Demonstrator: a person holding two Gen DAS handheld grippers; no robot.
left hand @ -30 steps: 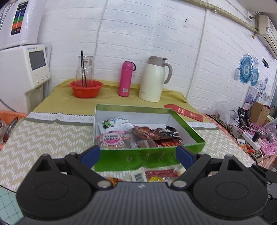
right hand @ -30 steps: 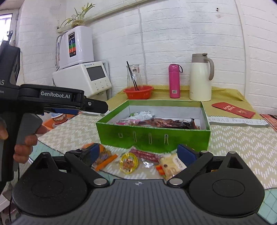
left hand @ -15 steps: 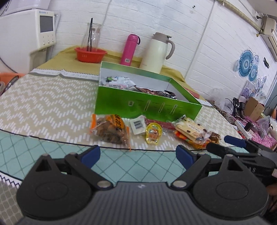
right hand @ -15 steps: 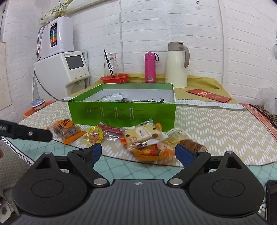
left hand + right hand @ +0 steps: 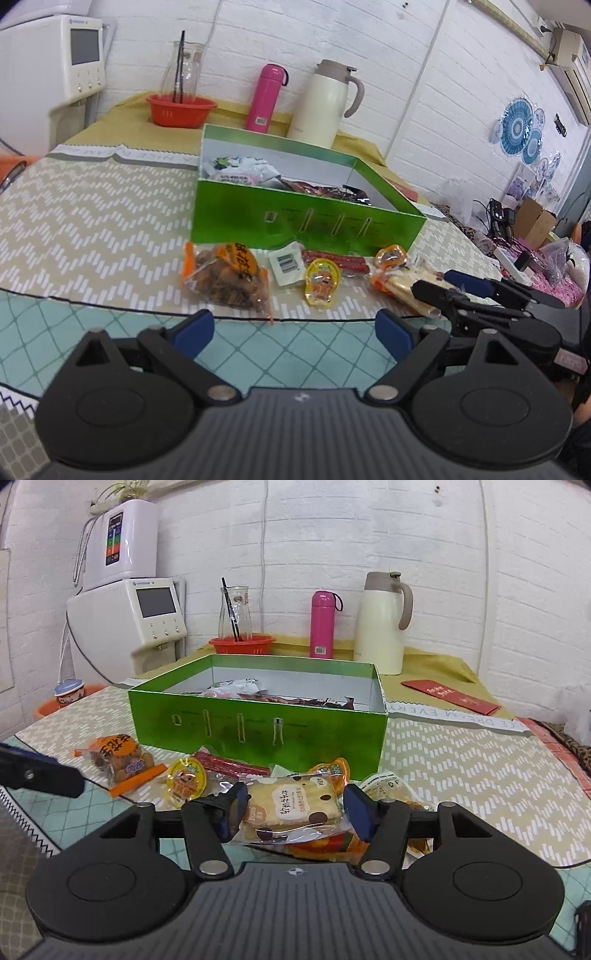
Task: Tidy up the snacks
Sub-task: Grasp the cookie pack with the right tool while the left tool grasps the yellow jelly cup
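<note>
Several loose snack packets are seen in the left wrist view, lined up on the surface just in front of the green box, in which other packets already lie. The left claw is held wide apart and empty, low over the teal part of the cloth, with the orange-edged bag of brown sweets nearest ahead of it. A small yellow jelly cup and a red sausage stick are seen beside that bag. At the right edge the right claw is seen reaching onto the cracker packet.

From the right wrist view, the right claw is shown set around the cracker packet, one blue pad at each short side. Whether the pads already press on the wrapper cannot be told; a partly closed stance is judged. The packet rests on top of an orange wrapper, near the front wall of the green box.

The packet is judged light, with slippery, crinkly film and brittle contents. A hold across the firm middle of the block is advised, with gentle pressure, so that the film does not slide and the crackers are not crushed.
</note>
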